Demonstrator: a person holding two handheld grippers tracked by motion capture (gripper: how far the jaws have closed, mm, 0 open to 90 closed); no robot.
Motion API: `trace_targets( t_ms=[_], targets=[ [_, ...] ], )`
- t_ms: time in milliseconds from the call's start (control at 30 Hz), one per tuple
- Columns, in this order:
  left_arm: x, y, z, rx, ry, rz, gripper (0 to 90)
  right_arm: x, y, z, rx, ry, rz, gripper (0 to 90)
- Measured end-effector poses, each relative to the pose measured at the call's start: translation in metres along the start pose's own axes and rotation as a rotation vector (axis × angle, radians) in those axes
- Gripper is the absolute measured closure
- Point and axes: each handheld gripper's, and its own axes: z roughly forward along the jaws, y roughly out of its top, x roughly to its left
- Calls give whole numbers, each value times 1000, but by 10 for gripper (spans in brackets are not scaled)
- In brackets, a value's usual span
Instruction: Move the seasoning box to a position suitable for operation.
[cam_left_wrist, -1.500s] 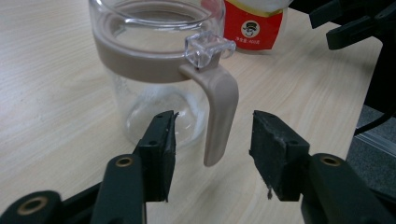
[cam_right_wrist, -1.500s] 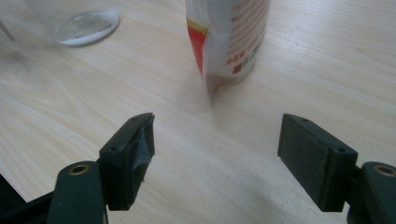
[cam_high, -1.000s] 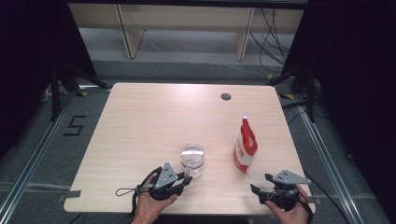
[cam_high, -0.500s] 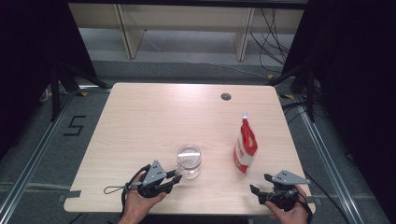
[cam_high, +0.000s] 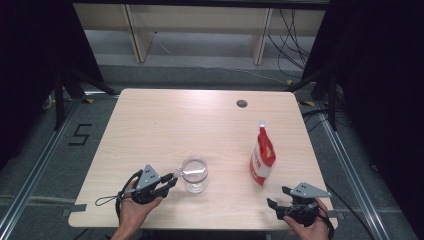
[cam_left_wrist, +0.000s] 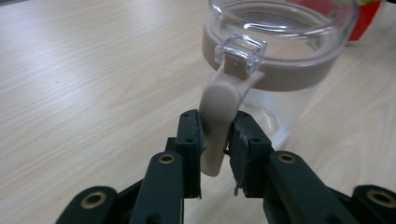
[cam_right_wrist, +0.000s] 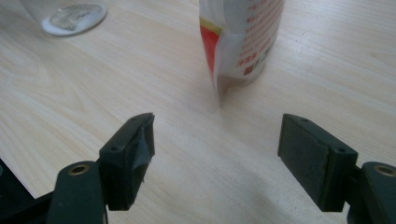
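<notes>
A clear glass jar (cam_high: 194, 173) with a beige collar and a beige handle (cam_left_wrist: 217, 121) stands near the table's front middle. My left gripper (cam_high: 170, 179) sits just left of it. In the left gripper view its jaws (cam_left_wrist: 215, 140) are shut on that handle and have just closed a little tighter. A red and white pouch (cam_high: 262, 157) with a white cap stands upright to the right of the jar. My right gripper (cam_high: 279, 196) rests near the front right edge, open, with nothing between its jaws (cam_right_wrist: 217, 154). The pouch's base (cam_right_wrist: 240, 37) is ahead of it, a short way off.
The light wooden table (cam_high: 175, 120) has a small round cable hole (cam_high: 242, 103) at the back right. Metal rails and a dark floor run along both sides, and shelving stands behind.
My left hand has swung to the left around the jar while keeping hold of the handle. The jar has shifted slightly left. The right gripper and the pouch have stayed put.
</notes>
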Motion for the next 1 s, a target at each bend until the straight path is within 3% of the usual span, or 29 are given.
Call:
trace_targets(
  t_ms=[33, 133, 200, 233, 300, 533, 700, 800, 833, 900, 1000],
  targets=[
    [1, 1, 0, 7, 9, 38, 749, 0, 0, 0, 0, 2, -1, 281],
    [1, 1, 1, 8, 7, 29, 751, 0, 0, 0, 2, 4, -2, 281],
    [1, 1, 1, 5, 3, 33, 750, -3, 0, 0, -7, -3, -36, 281],
    [2, 1, 1, 3, -7, 53, 751, -2, 0, 0, -4, 2, -13, 281],
    [3, 1, 2, -1, -13, 55, 750, -1, -1, 0, 0, 5, 2, 281],
    [3, 0, 2, -9, -38, 47, 748, -3, -1, 0, -8, 5, -21, 281],
    [-4, 1, 6, -16, -77, 85, 745, -1, -1, 0, 2, 5, 7, 281],
    [-7, 2, 8, -15, -87, 84, 745, -1, -1, 0, 1, 5, -1, 281],
    [-9, 3, 10, -16, -103, 103, 745, -2, -1, 1, -4, 5, -12, 281],
    [-12, 4, 12, -22, -121, 91, 745, -3, -1, 1, -4, 13, -27, 281],
    [-15, 5, 14, -24, -149, 127, 744, -4, -1, 2, -4, 14, -27, 281]
  ],
)
